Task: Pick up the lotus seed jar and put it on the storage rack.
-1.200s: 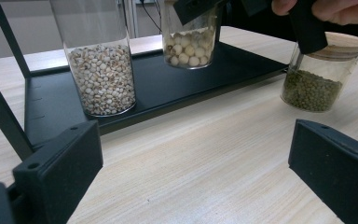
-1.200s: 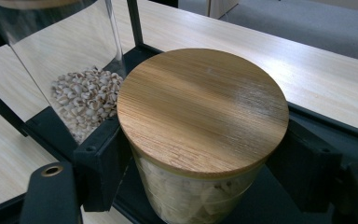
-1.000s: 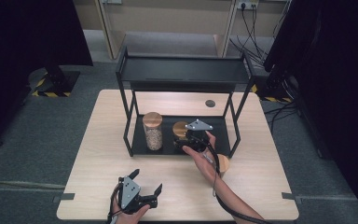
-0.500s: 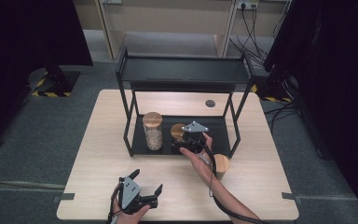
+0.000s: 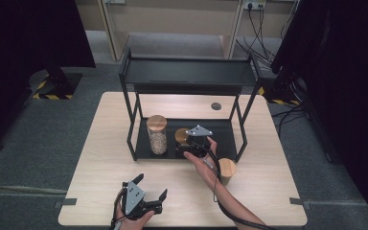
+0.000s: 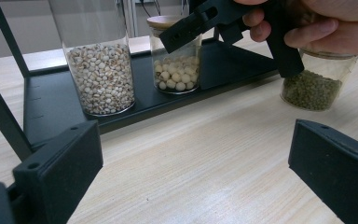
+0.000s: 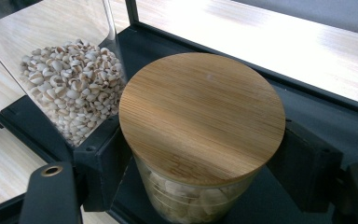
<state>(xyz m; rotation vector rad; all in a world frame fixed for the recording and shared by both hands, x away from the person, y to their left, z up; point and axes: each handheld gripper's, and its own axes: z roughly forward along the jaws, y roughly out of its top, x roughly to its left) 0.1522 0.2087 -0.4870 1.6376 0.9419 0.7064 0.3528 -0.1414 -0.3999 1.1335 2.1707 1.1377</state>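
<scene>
Standing on wooden table (image 5: 105,158) | black rack (image 5: 187,72) | grey carpet (image 5: 24,143)

Three bean jars (image 6: 175,58), black shelf (image 6: 51,100), wooden table (image 6: 205,163)

Black rack (image 5: 191,76), pale wood-grain table (image 5: 100,158), light striped bamboo lid (image 7: 200,114) between black fingers (image 7: 105,161), white beans in clear jar (image 6: 177,77), beige grains in tall jar (image 6: 102,77), green lentils in jar (image 6: 312,88), grey floor (image 5: 28,158)

Tall jar (image 5: 157,134) crowds the short jar (image 5: 181,135) (rack posts (image 5: 240,125) flank); table front (image 5: 191,191) open.
</scene>
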